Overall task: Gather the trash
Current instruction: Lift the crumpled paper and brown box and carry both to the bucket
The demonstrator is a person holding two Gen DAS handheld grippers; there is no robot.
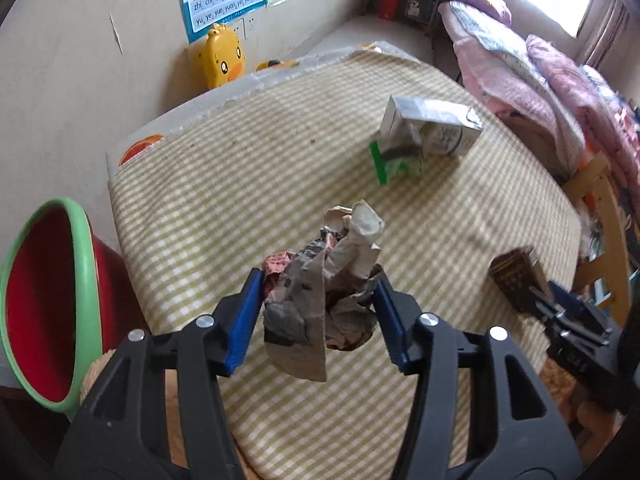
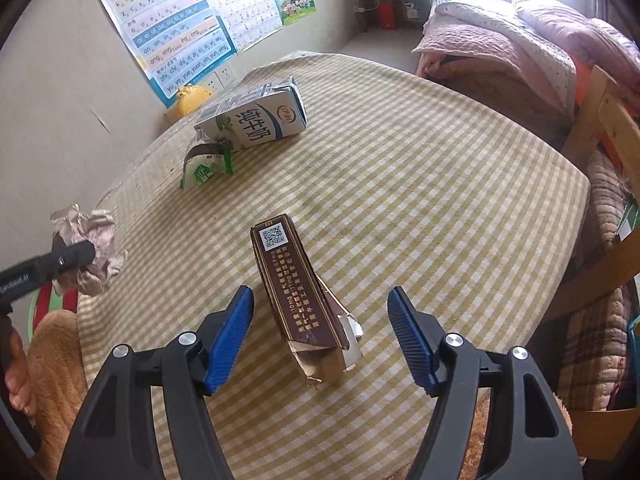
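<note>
Here, the left gripper (image 1: 318,312) is clamping crumpled paper (image 1: 324,288) for the red bin (image 1: 86,280) at lower left.
The right gripper (image 2: 320,332) is hanging wide around a brown carton (image 2: 298,292), ready to grab.

The milk carton (image 2: 256,120) at eleven o'clock is showing "纯牛奶". The wall poster (image 2: 168,36) is displaying pinyin: "zhi chi shi", "ang eng ing ong". The brown box (image 2: 294,292) is bearing a QR code.

Crumpled paper wad (image 1: 328,280) lifted above table, brown torn carton (image 2: 302,300) lying flat, milk carton (image 2: 256,120) on its side, green wrapper (image 2: 204,166) beside it
</note>
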